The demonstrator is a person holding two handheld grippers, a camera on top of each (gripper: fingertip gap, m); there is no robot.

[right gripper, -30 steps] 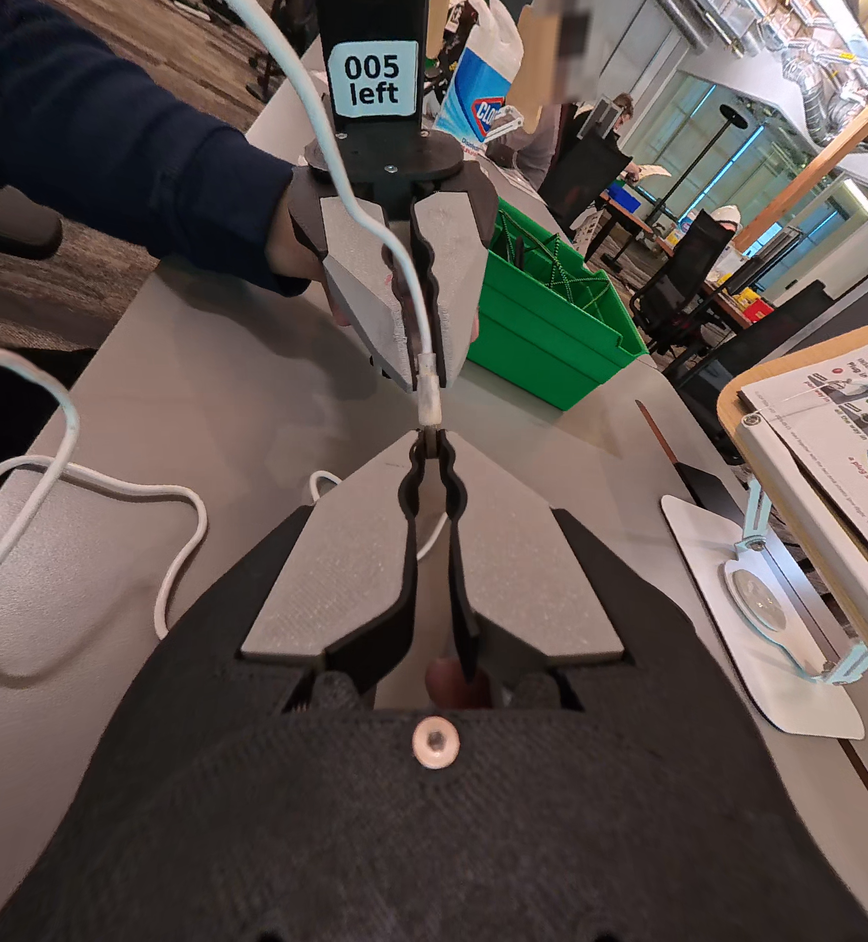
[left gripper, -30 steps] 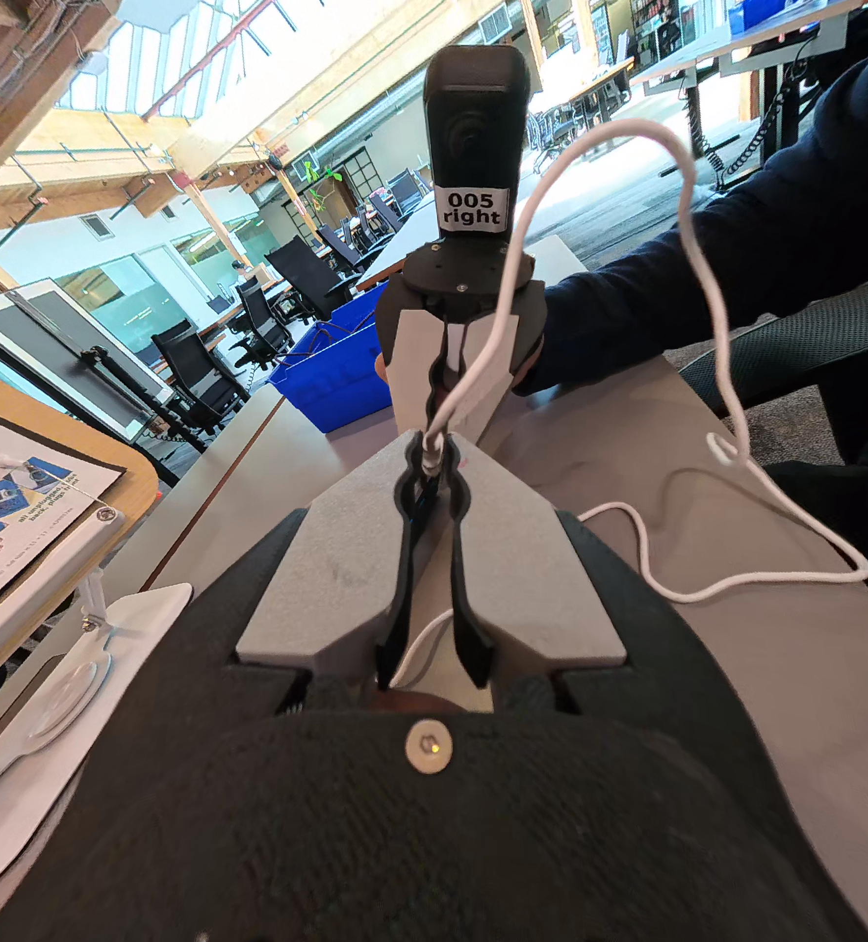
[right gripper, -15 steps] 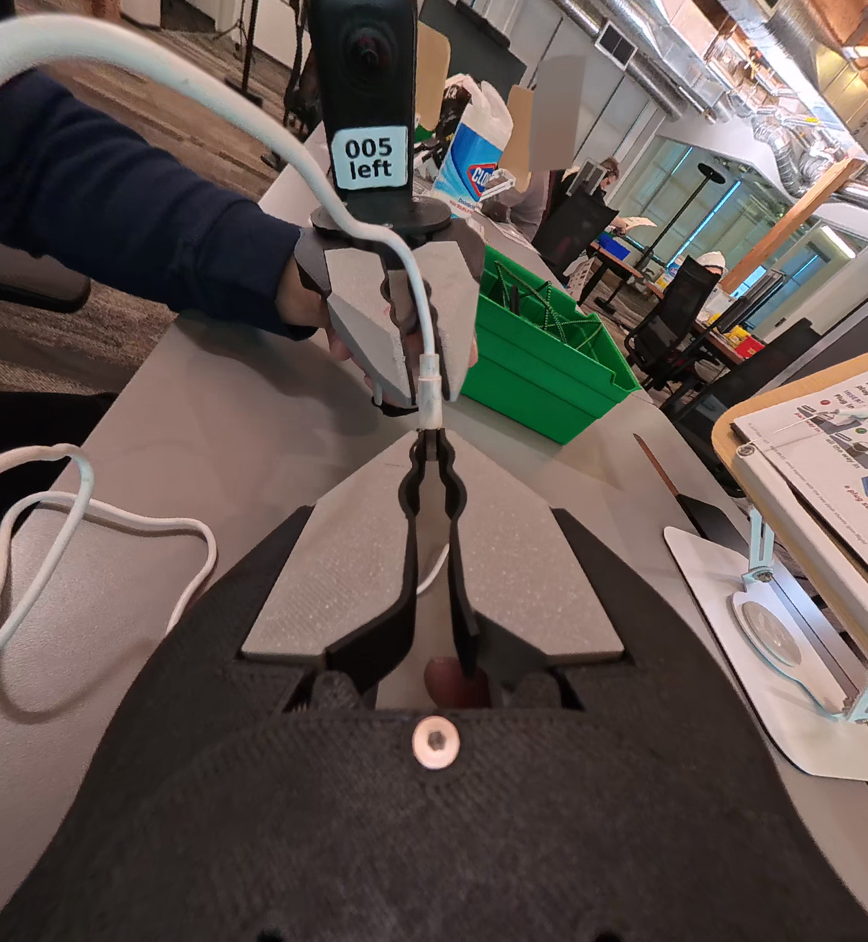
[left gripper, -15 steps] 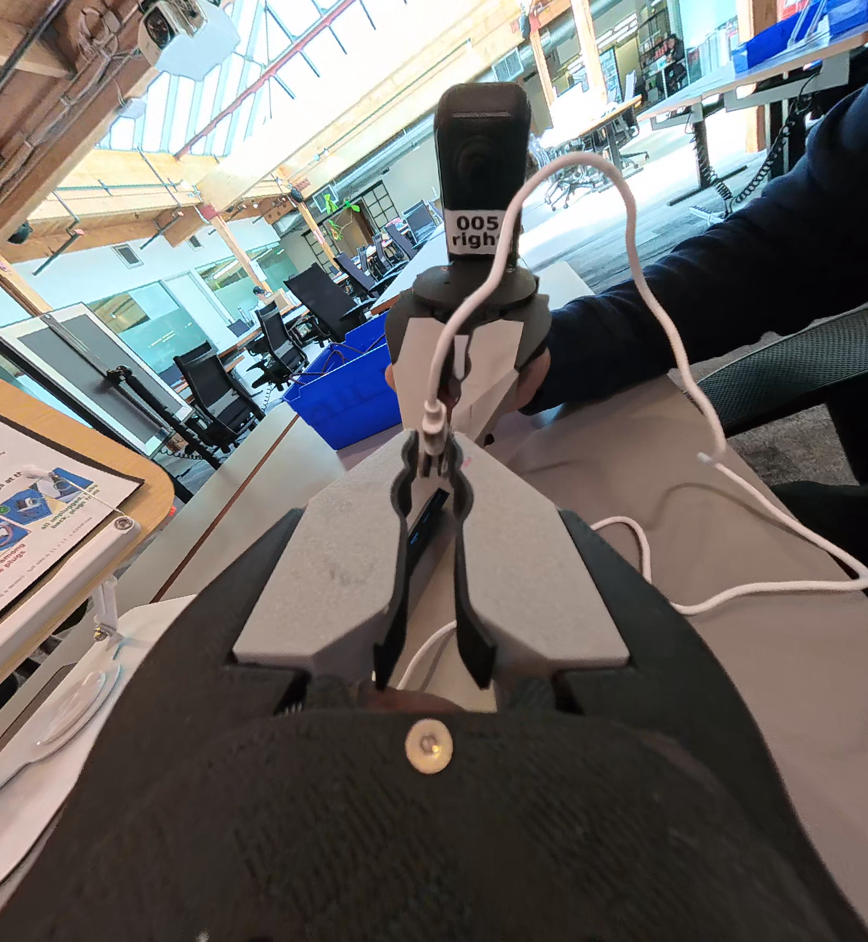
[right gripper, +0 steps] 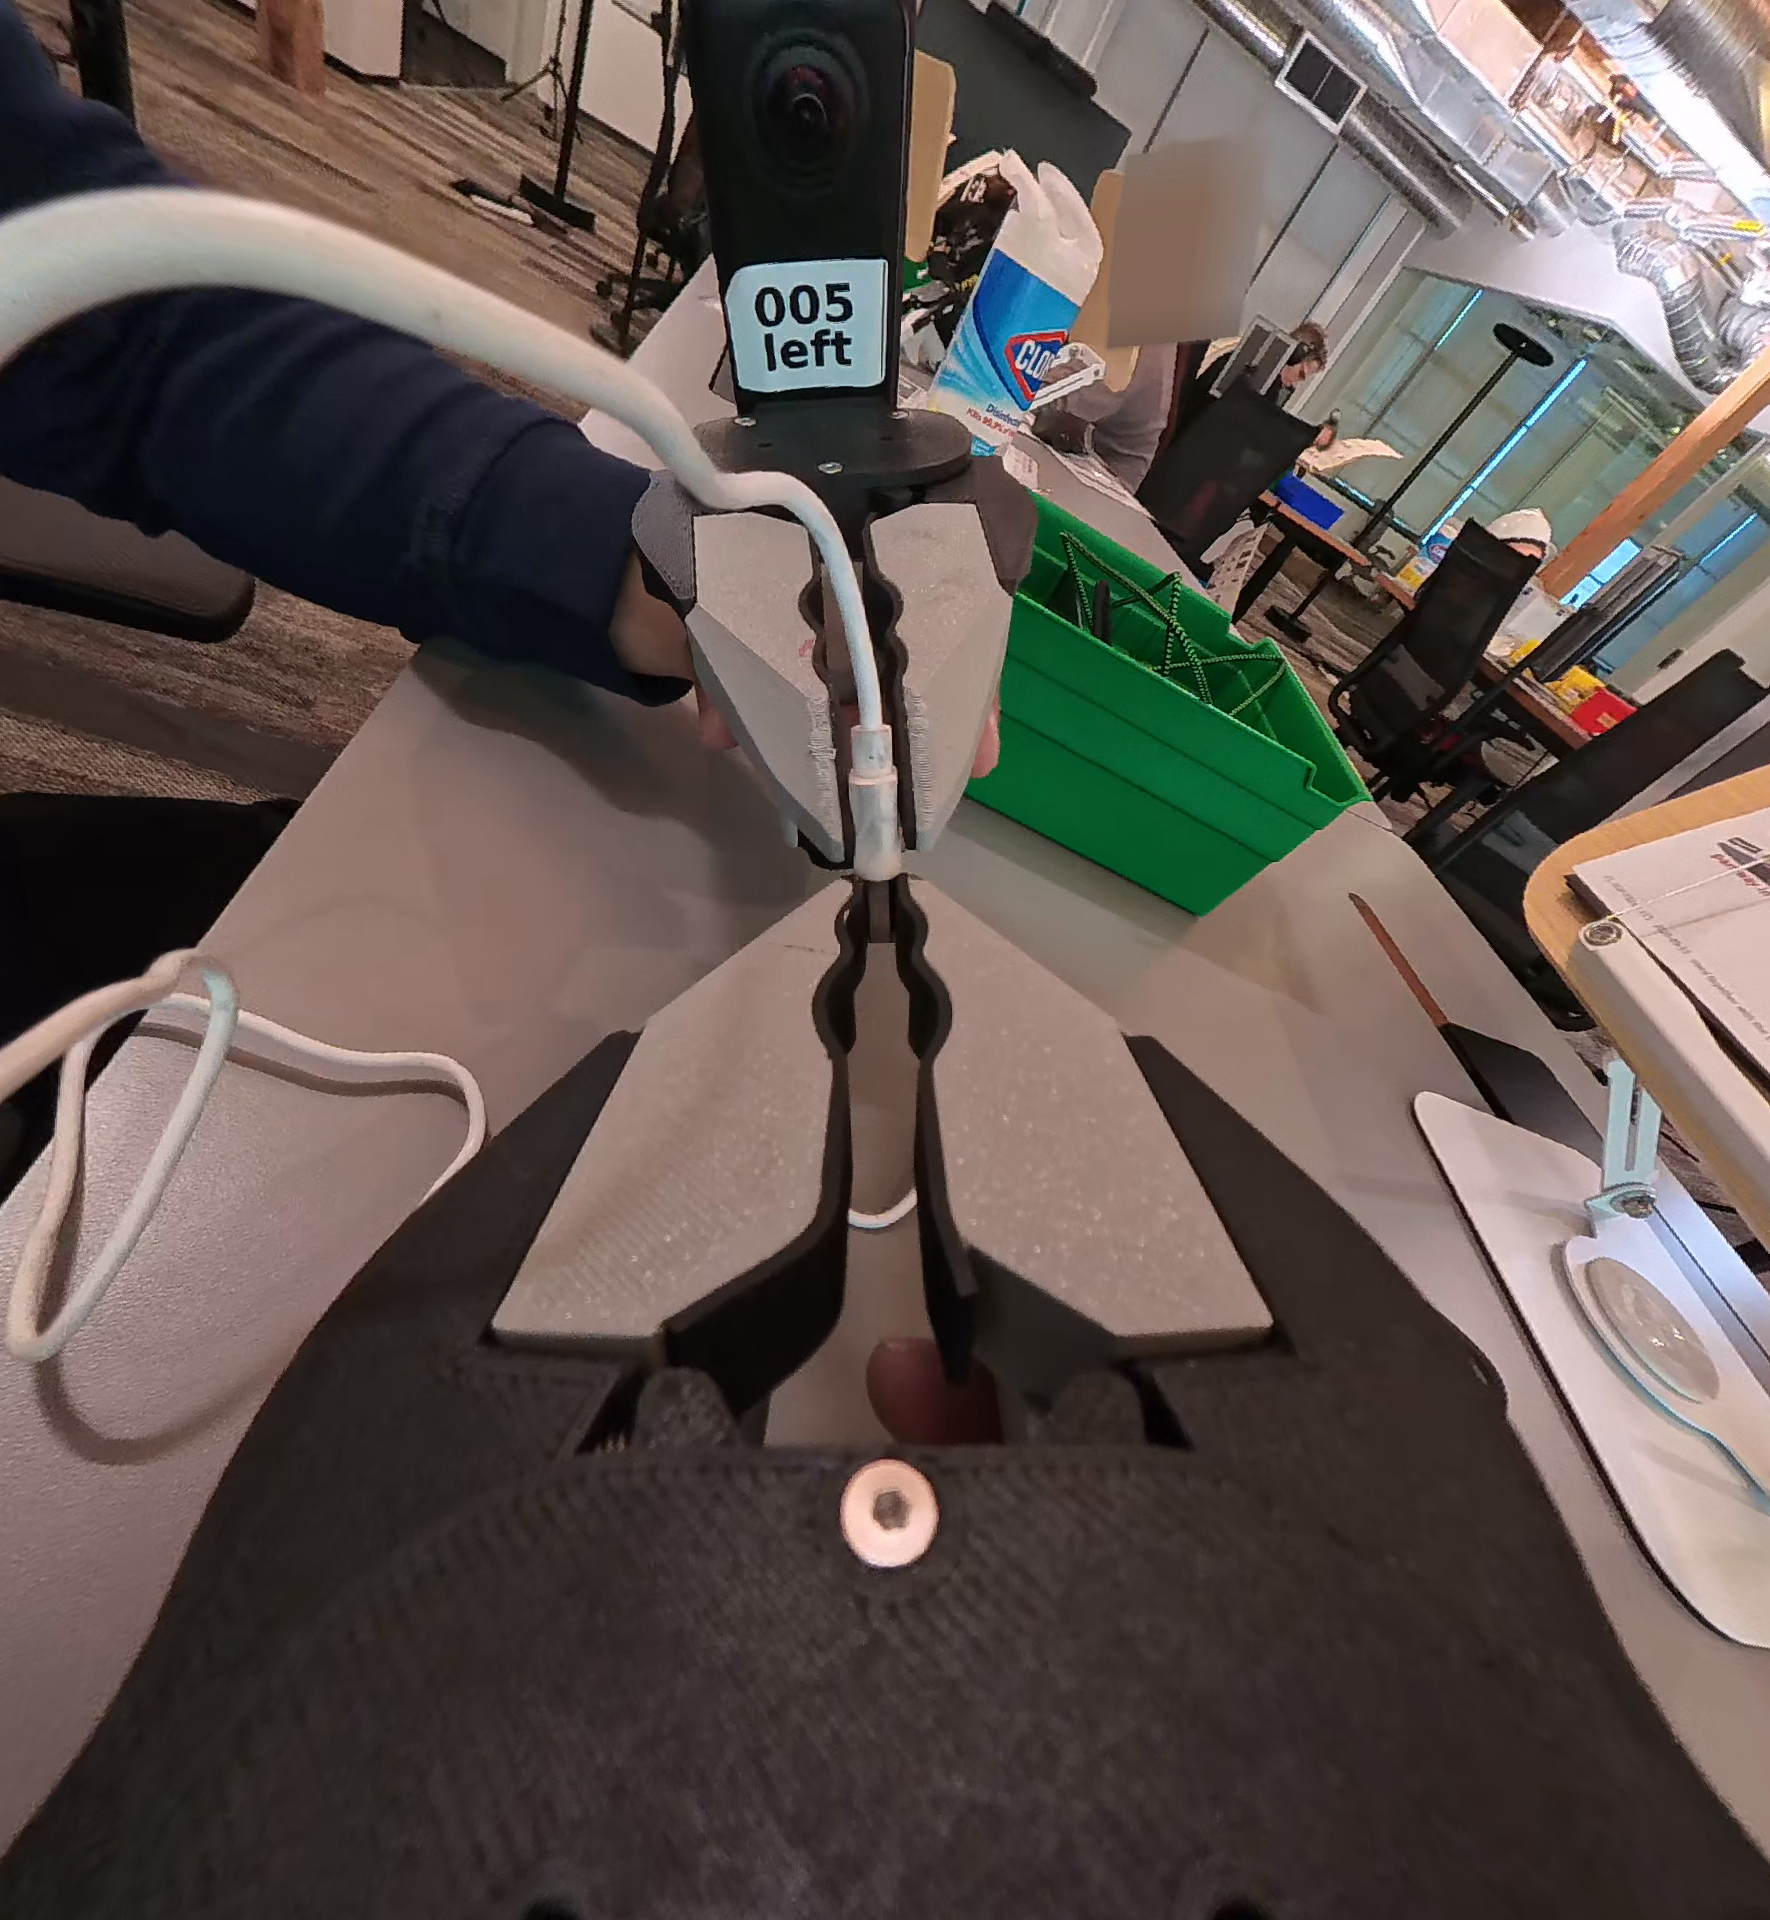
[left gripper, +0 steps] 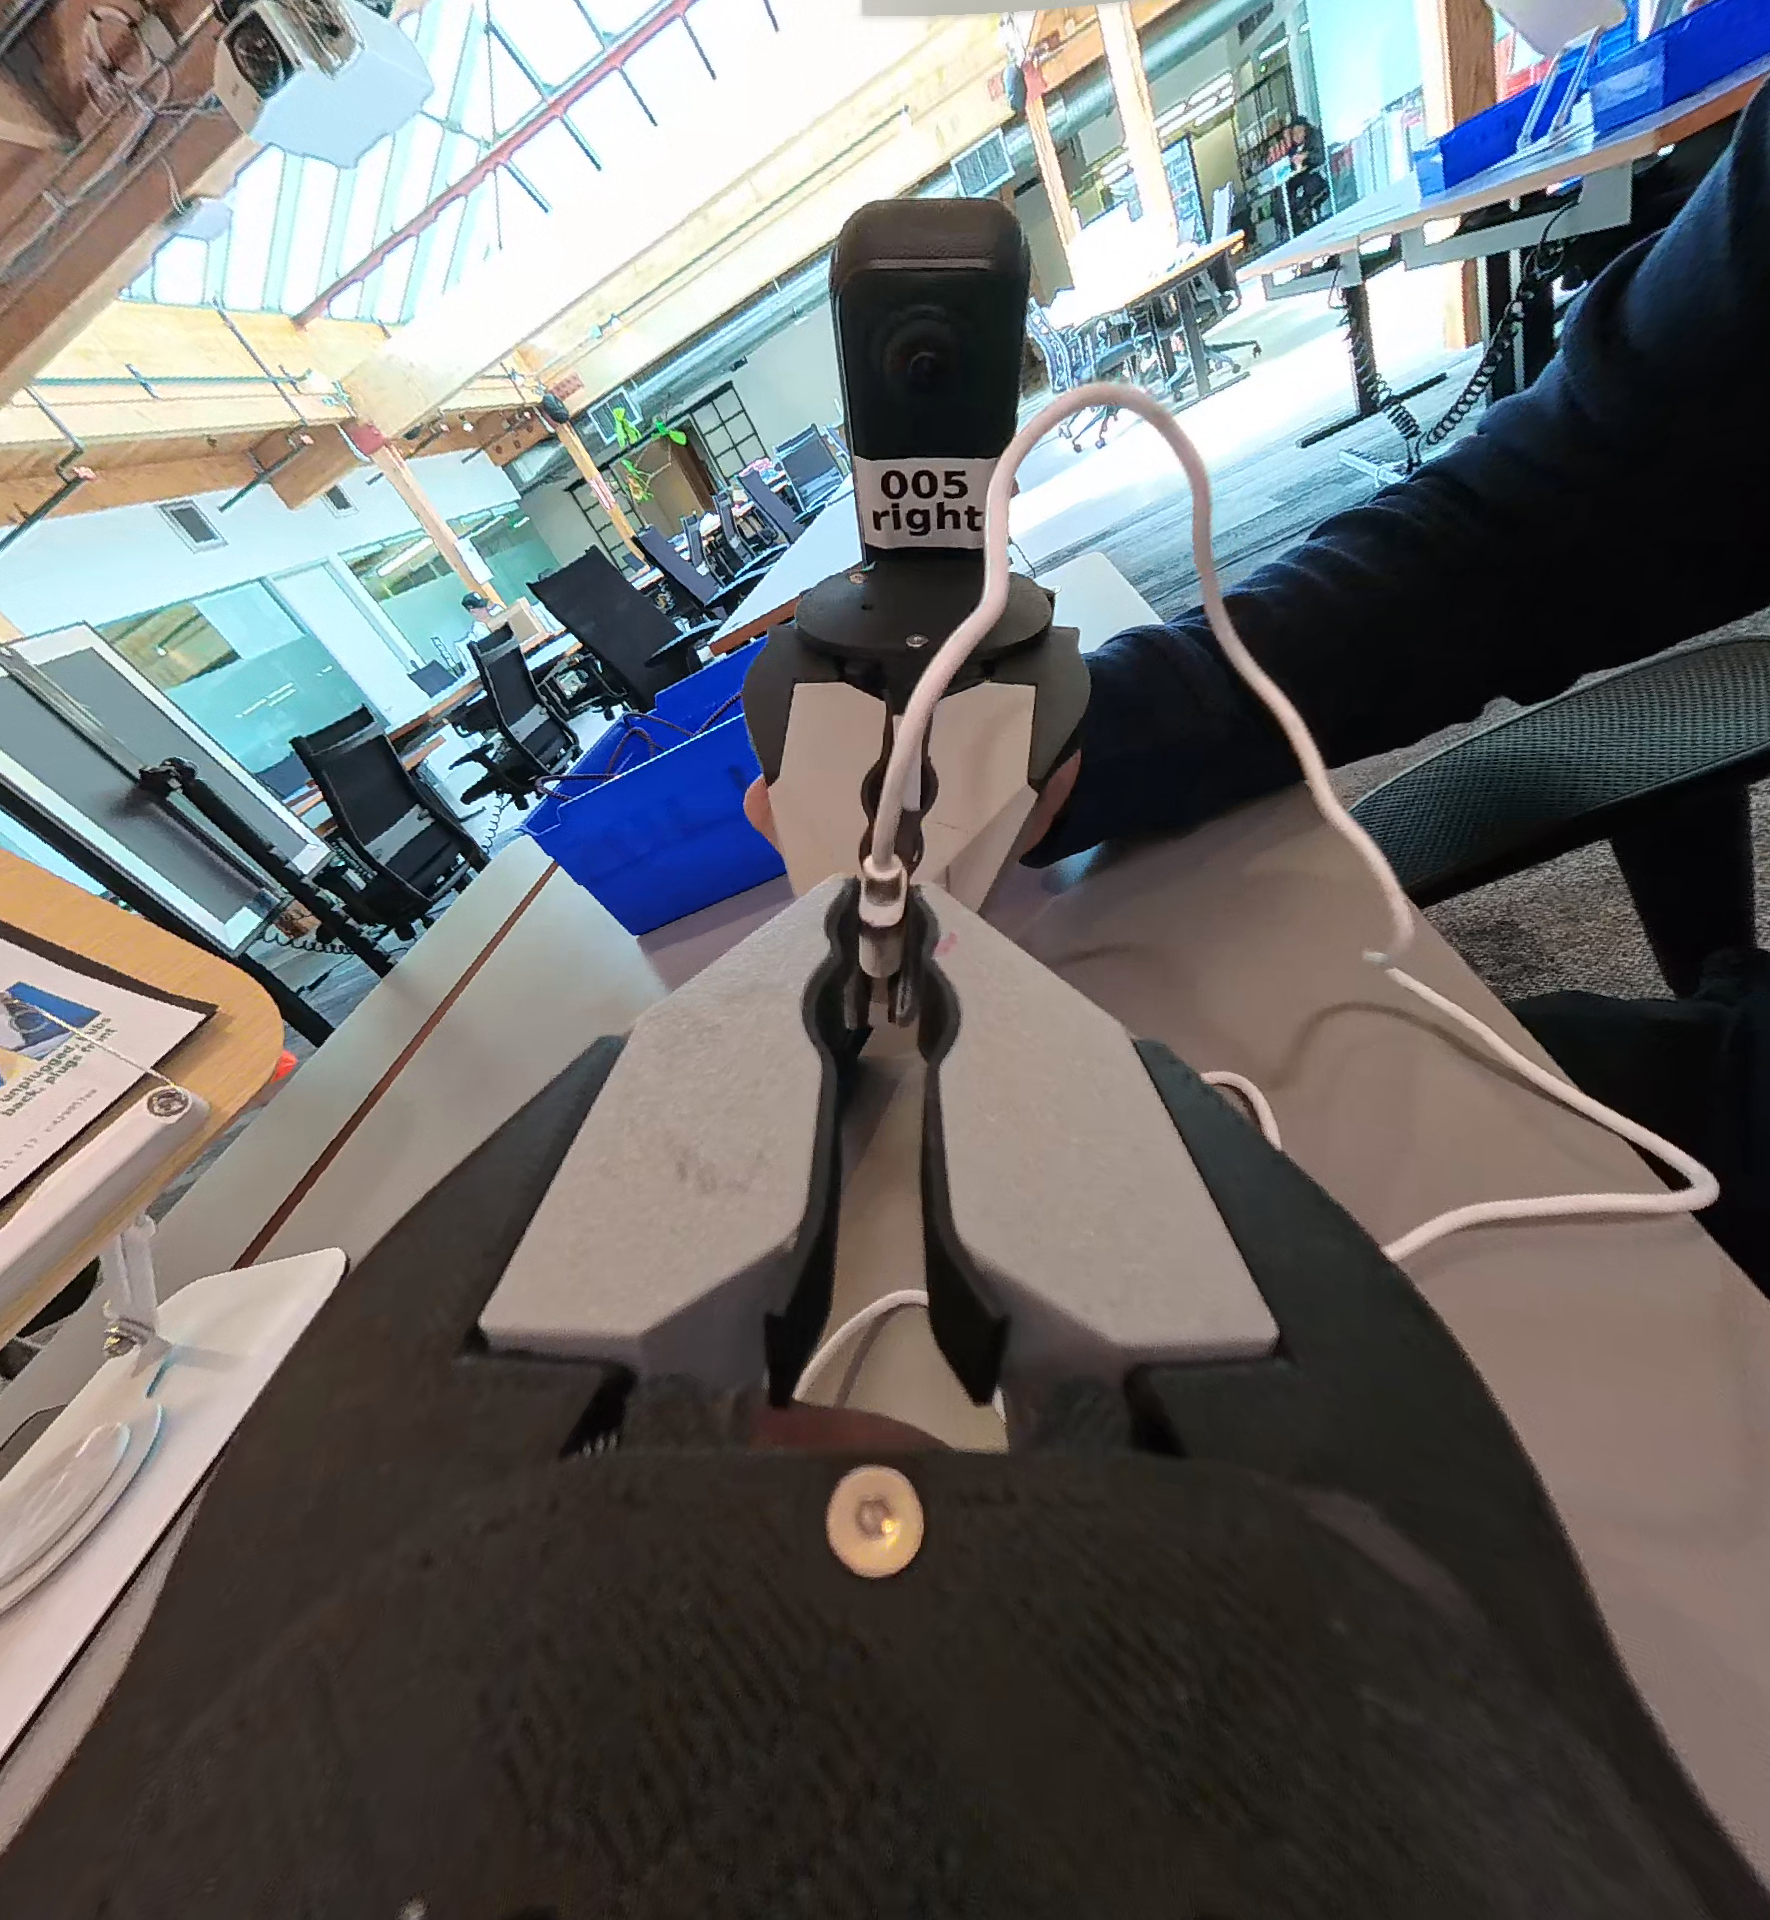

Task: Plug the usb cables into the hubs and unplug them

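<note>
The white cable (right gripper: pixel 70 1132) loops over the grey table (right gripper: pixel 507 852) at left. At centre the left gripper (left gripper: pixel 882 951) is clamped on its white plug (left gripper: pixel 880 909); the right gripper (right gripper: pixel 873 902) pinches a dark hub (right gripper: pixel 874 914) just against the plug's tip. A green bin (right gripper: pixel 1151 769) sits right.

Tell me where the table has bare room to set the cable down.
Bare table lies between the sleeve and the white cable loops. Another strip runs between the green bin and the white stand base. It is crowded where both grippers meet.
</note>
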